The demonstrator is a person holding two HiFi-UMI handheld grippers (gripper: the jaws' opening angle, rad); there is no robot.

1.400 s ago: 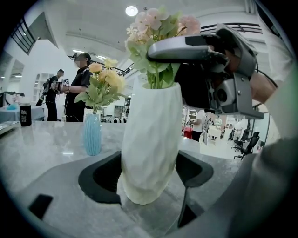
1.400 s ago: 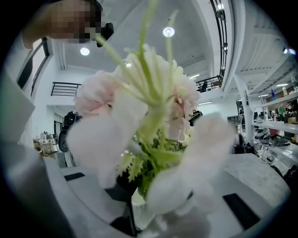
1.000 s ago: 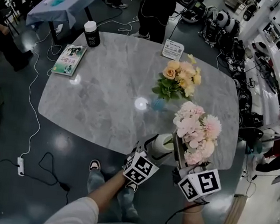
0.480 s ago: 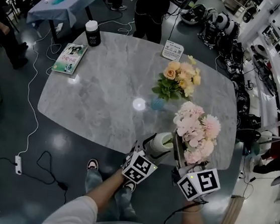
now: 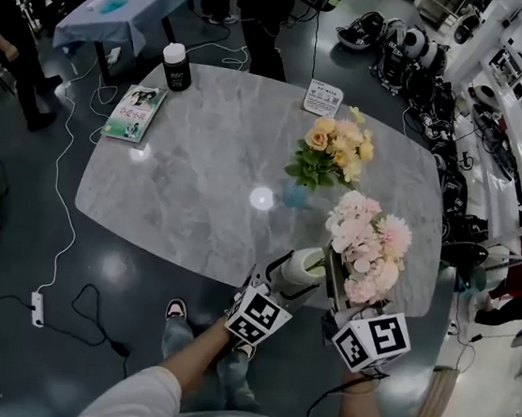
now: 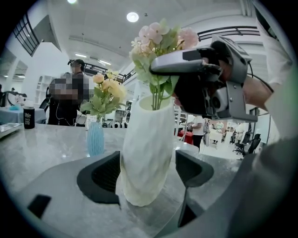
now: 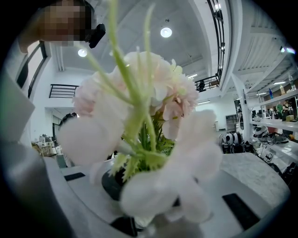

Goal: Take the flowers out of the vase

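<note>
A white ribbed vase (image 5: 303,263) stands near the front edge of the grey marble table (image 5: 188,185), with a bunch of pink flowers (image 5: 366,246) in it. My left gripper (image 5: 296,273) is shut on the vase's body (image 6: 146,148), one pad against each side. My right gripper (image 5: 332,263) is shut on the green stems just above the vase mouth, which shows in the left gripper view (image 6: 157,69). The stems (image 6: 157,95) still run down into the vase. In the right gripper view the blossoms (image 7: 153,153) fill the frame and hide the jaws.
A small blue vase (image 5: 293,194) with yellow flowers (image 5: 337,144) stands mid-table behind the white one. A book (image 5: 130,109), a black canister (image 5: 176,65) and a small card (image 5: 322,97) lie at the far side. People stand beyond the table.
Both grippers, the vase and the flowers stay where they were. Only the people beyond the table have shifted.
</note>
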